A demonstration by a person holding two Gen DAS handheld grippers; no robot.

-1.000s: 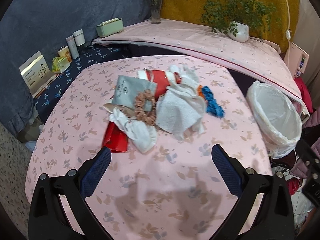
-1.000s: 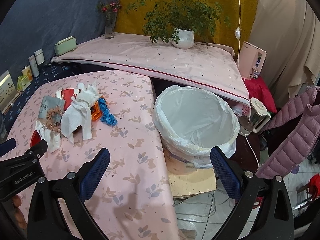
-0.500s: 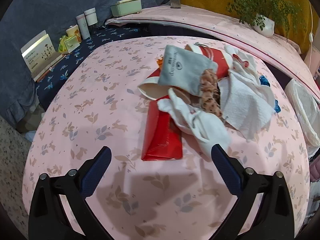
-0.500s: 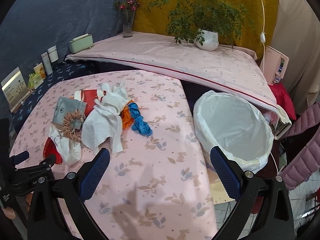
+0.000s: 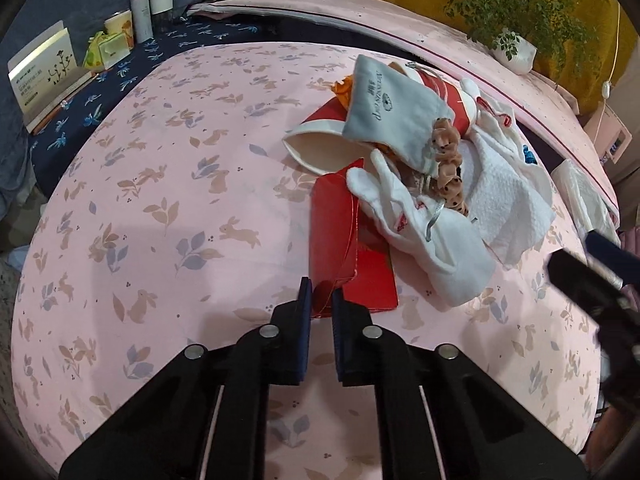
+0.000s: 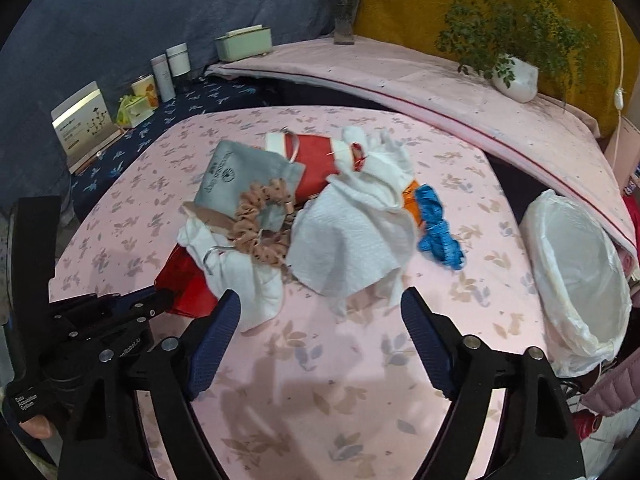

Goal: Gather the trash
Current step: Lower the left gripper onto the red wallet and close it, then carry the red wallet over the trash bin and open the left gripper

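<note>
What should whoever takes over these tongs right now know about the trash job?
Left tongs: closing on the near edge of the red paper bag.
Right tongs: closing, nothing between them, just short of the white cloths.
Trash: one pile mid-table, with grey pouch, brown scrunchie, blue scrap.
Bin: white-lined bin past the table's right edge; no trash visible in it.
Done: nothing binned that shows.
Left: carry every piece over.

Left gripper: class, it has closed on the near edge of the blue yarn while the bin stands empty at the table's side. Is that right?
Not quite. The left gripper has closed on the near edge of the red packet, not the blue yarn, as the left wrist view shows. The bin does stand empty.
</note>
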